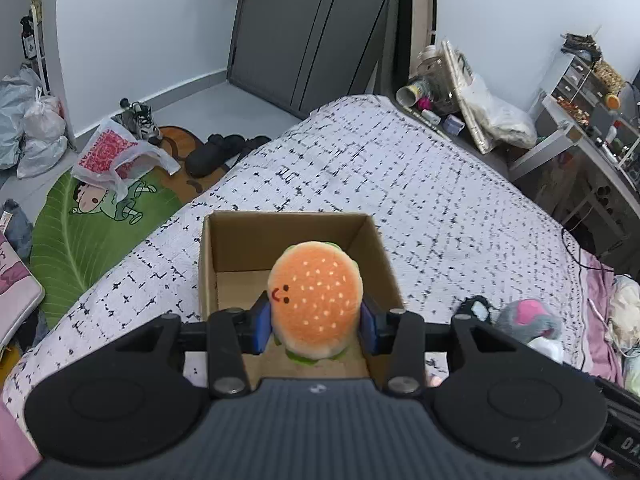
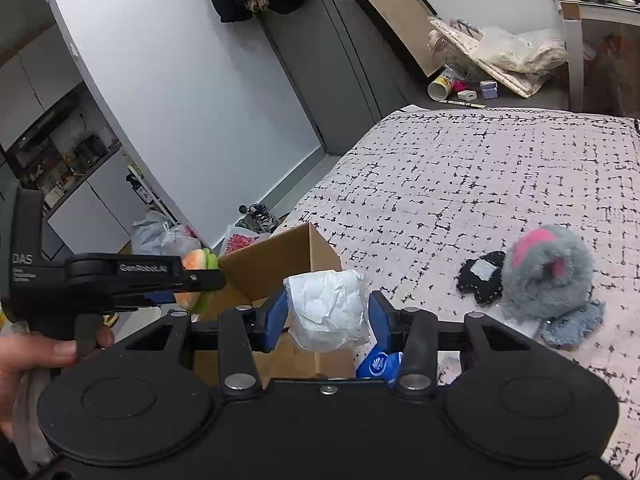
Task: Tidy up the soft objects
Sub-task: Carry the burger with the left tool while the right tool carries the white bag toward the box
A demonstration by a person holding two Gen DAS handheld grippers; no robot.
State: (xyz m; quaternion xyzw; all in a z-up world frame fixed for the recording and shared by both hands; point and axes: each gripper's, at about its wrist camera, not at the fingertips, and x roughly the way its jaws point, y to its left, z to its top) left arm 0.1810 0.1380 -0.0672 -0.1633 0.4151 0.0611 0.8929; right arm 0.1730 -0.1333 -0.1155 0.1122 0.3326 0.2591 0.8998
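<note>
My left gripper (image 1: 316, 316) is shut on a plush burger toy (image 1: 316, 296), orange bun with a small face, held over the open cardboard box (image 1: 248, 240) on the bed. The right wrist view shows that same left gripper (image 2: 200, 280) side-on with the burger (image 2: 196, 260) above the box (image 2: 288, 256). My right gripper (image 2: 328, 312) is shut on a white crumpled tissue pack (image 2: 328, 304), its blue end below the jaws, just right of the box. A grey and pink fluffy toy (image 2: 548, 272) and a black plush piece (image 2: 480, 280) lie on the bedspread.
The bed (image 1: 400, 184) carries a white spread with black marks. Bags, shoes and a green mat (image 1: 96, 224) cover the floor at left. Clutter (image 1: 460, 96) is piled beyond the bed's far end, a desk (image 1: 592, 136) at right. A hand (image 2: 36, 352) holds the left gripper's handle.
</note>
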